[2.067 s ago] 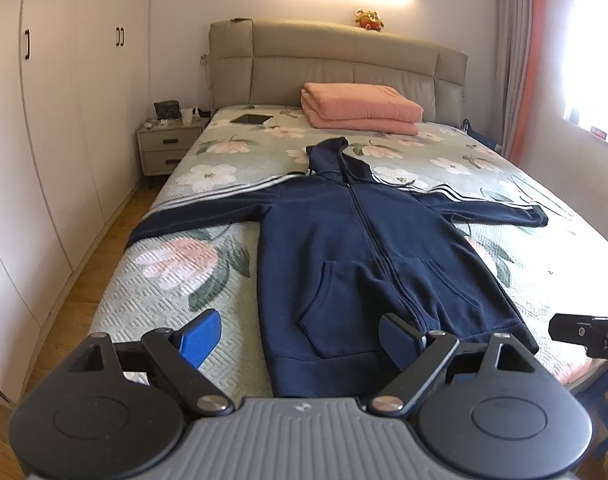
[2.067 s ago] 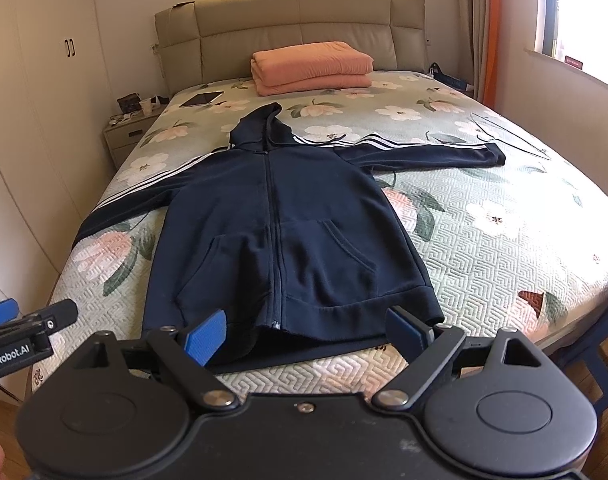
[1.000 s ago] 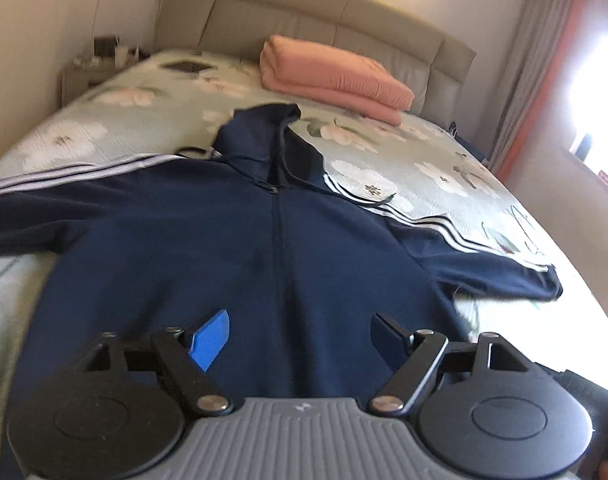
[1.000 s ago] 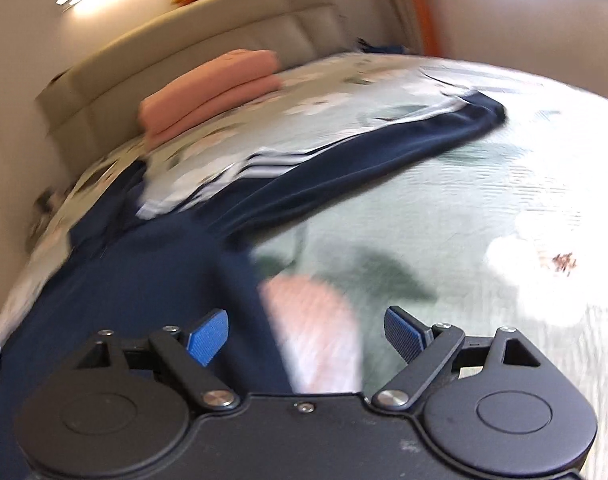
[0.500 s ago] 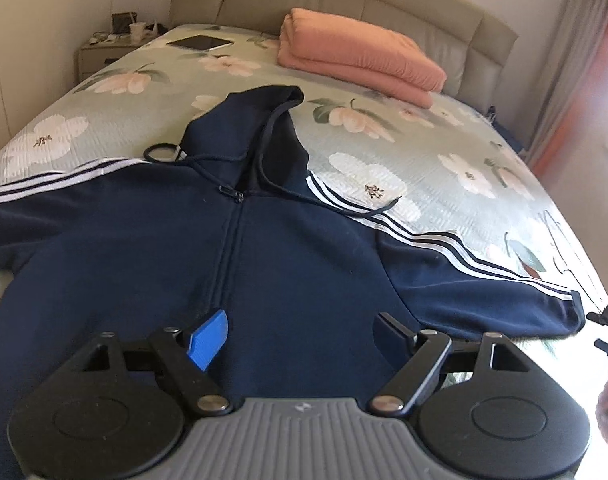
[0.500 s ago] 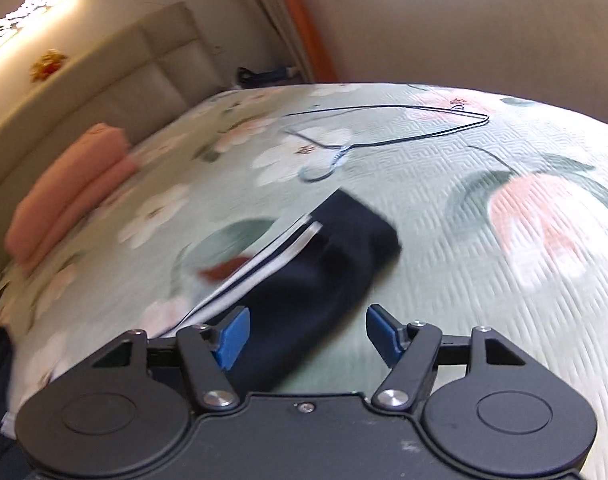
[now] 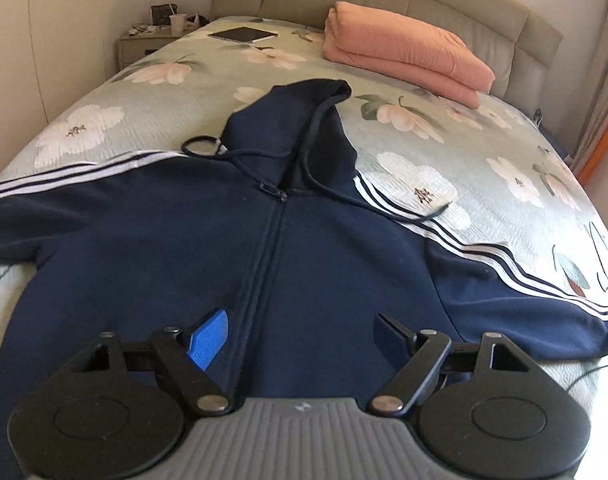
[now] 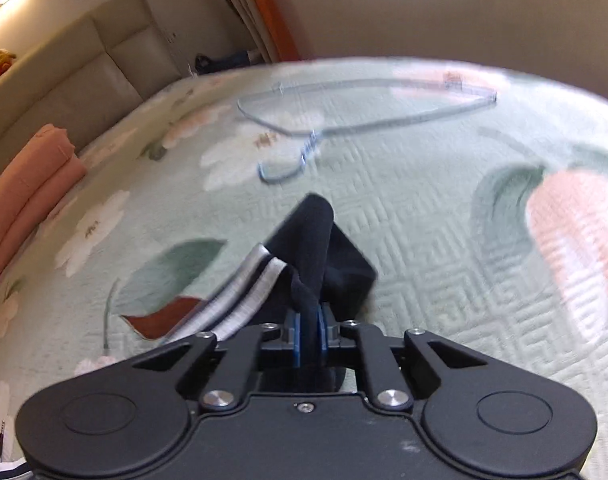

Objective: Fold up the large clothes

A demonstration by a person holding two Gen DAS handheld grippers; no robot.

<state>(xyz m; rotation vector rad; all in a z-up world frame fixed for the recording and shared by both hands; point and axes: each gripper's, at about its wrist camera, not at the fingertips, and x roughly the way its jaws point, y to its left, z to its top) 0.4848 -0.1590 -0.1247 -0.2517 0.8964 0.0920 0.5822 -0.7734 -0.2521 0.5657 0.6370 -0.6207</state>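
Note:
A navy zip hoodie [image 7: 304, 248] with white sleeve stripes lies flat, front up, on the floral bed [image 7: 483, 168], hood toward the headboard and both sleeves spread out. My left gripper [image 7: 300, 332] hovers open over the hoodie's chest, straddling the zip with nothing between its fingers. In the right wrist view my right gripper [image 8: 308, 336] is closing its jaws on the cuff of the hoodie's right sleeve [image 8: 319, 248]. The dark fabric bunches up between the blue pads [image 8: 296, 334].
A wire clothes hanger [image 8: 343, 120] lies on the bed just beyond the sleeve cuff. A folded pink blanket [image 7: 403, 52] and a tablet [image 7: 244, 35] sit near the headboard. A nightstand [image 7: 140, 44] with small items stands at the bed's far left.
My right gripper swung out to the sleeve's end and closed on the cuff. The left gripper moved up over the hoodie's chest, staying open.

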